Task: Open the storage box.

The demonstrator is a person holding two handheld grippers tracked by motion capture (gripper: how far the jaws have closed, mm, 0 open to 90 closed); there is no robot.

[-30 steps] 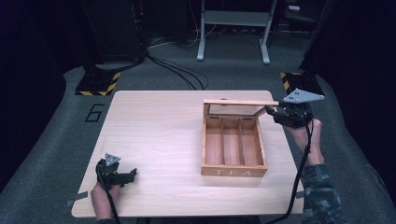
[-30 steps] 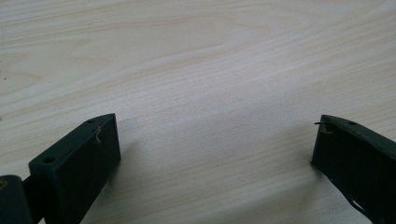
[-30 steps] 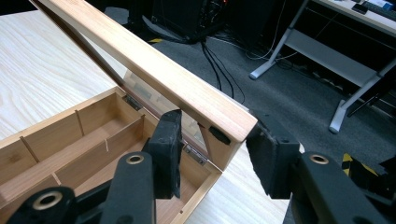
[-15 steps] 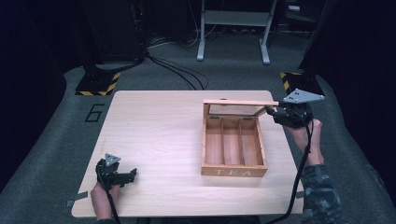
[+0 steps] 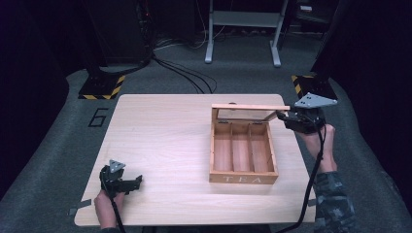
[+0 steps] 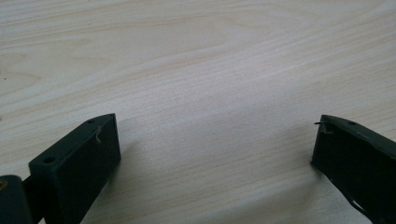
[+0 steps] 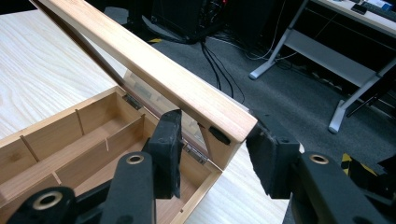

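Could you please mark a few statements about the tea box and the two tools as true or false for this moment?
1. The tea box stands with its lid raised. True.
2. The box's compartments hold tea bags. False: all three compartments show bare wood.
3. The right tool has its jaws on either side of the lid's corner. True, though whether they press on it cannot be told.
4. The left tool holds a spoon. False: its jaws stand wide apart over the bare table.
5. The left tool sits beside the box. False: it is near the table's front left corner, far from it.
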